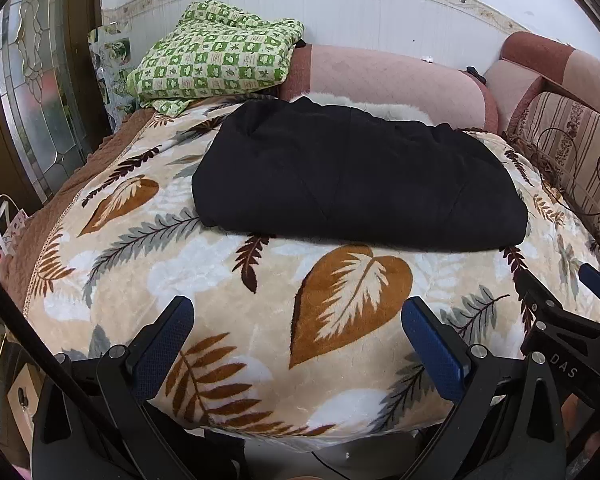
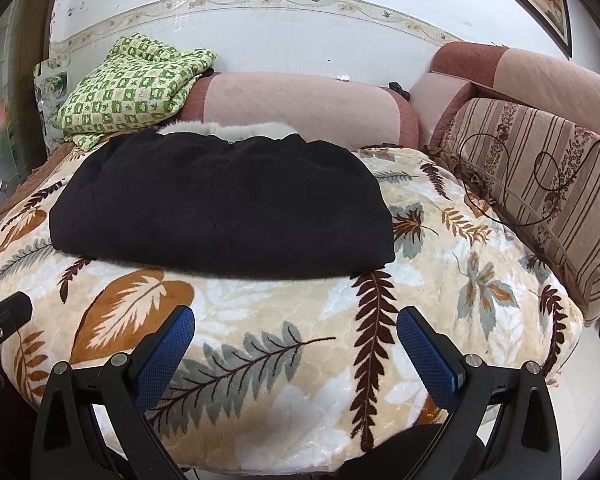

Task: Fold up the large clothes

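Note:
A black garment [image 1: 356,180] lies folded into a thick rectangle on a leaf-patterned blanket [image 1: 220,280]; a white fur trim [image 1: 380,110] shows at its far edge. It also shows in the right wrist view [image 2: 220,208], with the fur trim [image 2: 228,128] behind it. My left gripper [image 1: 298,320] is open and empty, hovering over the blanket's near part, short of the garment. My right gripper [image 2: 296,330] is open and empty in the same way; it also shows at the right edge of the left wrist view [image 1: 560,292].
A green checked cloth [image 1: 216,60] is piled at the far left against the pink sofa back [image 1: 400,80]. A striped cushion [image 2: 540,184] with a thin dark cable on it stands at the right. A glass door [image 1: 32,92] is at the left.

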Demonstrator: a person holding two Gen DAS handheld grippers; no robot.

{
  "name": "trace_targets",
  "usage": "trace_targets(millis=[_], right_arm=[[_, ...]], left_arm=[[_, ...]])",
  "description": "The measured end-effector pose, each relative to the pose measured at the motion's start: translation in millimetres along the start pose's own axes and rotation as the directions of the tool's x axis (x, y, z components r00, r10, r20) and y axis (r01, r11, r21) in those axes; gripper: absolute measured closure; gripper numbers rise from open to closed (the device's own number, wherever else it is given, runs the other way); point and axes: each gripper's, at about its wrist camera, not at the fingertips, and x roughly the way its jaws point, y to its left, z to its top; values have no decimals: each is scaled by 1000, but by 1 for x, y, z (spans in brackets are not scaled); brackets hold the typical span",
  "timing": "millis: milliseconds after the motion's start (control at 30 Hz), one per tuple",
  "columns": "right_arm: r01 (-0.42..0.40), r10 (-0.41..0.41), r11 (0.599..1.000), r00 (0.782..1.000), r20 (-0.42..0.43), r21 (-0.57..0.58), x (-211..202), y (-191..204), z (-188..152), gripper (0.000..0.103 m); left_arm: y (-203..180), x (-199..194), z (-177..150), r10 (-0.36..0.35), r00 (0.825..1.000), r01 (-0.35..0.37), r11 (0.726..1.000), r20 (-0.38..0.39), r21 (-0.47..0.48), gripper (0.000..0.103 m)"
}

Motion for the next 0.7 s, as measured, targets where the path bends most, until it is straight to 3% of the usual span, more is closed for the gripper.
trace_targets(millis=[700], right_arm=[[-1, 1, 1000, 1000, -22, -9, 15, 4, -1, 1]], left_arm=[[4, 33, -8, -18, 995, 17, 1000, -97, -16, 0]])
